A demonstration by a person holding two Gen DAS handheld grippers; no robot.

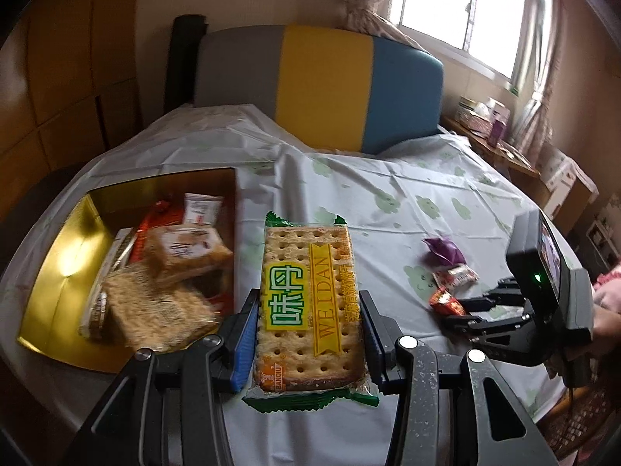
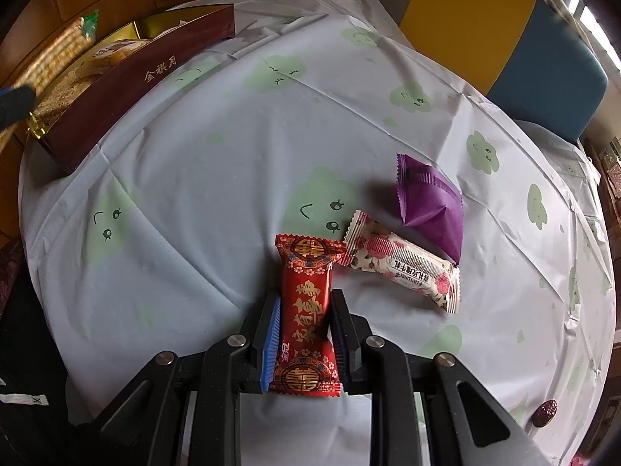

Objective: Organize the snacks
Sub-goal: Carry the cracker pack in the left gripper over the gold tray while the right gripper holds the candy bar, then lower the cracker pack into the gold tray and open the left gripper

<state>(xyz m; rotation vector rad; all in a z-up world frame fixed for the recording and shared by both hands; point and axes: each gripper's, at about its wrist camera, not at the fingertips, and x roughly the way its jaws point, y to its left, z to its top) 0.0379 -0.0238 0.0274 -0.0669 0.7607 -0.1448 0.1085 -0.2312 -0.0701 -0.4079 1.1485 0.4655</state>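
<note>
Crackers in a clear green-edged rectangular packet sit pinched across their width by the left gripper, lifted beside the gold-lined, dark red box of snacks. The right gripper pinches a red foil candy; whether it has left the cloth is unclear. Risks: the packet catching the box wall, or the candy slipping. Open cloth lies between the box and the loose sweets

Box snacks blurred; lower packets hidden.

You have a green-edged cracker pack clamped lengthwise beside the gold-lined box of snacks, and a red candy pinched near floral and purple packets.
</note>
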